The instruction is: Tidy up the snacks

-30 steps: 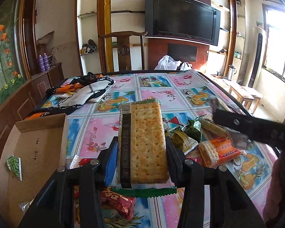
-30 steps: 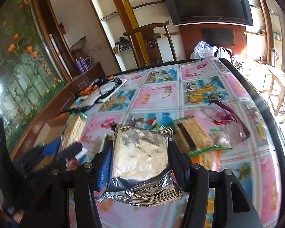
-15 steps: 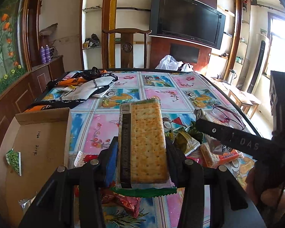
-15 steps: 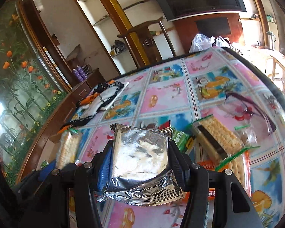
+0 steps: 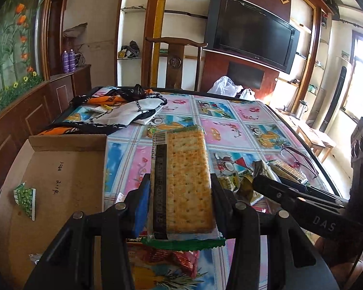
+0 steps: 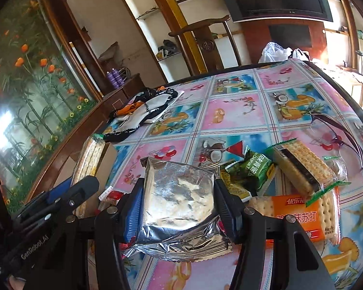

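Left gripper (image 5: 180, 193) clamps cracker pack (image 5: 184, 181) level beside cardboard box (image 5: 55, 174); right gripper (image 6: 177, 203), farther from it, clamps foil packet (image 6: 179, 193).

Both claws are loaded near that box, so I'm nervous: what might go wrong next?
The left claw pinches a brittle cracker pack; squeezing could snap crackers. The right claw sits close beside it, so they may collide over the cardboard box. The foil packet looks slick and might slip.
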### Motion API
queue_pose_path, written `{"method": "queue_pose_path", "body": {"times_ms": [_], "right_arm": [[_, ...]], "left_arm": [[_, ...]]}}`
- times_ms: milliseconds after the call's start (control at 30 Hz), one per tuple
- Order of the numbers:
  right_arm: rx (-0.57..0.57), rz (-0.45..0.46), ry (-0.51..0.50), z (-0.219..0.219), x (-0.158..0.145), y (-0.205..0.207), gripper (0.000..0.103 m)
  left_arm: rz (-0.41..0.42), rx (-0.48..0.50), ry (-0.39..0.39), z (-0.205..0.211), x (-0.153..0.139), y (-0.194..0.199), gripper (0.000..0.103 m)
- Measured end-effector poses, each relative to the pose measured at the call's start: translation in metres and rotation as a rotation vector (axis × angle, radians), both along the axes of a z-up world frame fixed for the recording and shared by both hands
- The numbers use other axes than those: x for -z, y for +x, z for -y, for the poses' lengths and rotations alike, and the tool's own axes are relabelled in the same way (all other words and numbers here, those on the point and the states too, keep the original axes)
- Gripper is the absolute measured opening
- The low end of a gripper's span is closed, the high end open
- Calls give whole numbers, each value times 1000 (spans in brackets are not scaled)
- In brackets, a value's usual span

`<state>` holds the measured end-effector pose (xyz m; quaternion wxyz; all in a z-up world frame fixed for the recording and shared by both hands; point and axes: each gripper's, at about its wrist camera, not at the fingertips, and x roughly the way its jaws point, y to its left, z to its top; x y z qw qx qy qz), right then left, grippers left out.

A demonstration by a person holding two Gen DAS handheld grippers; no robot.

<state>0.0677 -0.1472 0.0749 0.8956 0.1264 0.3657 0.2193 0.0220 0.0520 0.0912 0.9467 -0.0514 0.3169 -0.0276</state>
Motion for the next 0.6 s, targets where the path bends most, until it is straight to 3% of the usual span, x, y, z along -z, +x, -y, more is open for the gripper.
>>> {"method": "queue_pose_path", "body": {"times_ms": [600], "right_arm": [[-52,3,33,-39,-4,-15,60]], "left_arm": [[21,-90,-40,-43,-7,-3,45]]}}
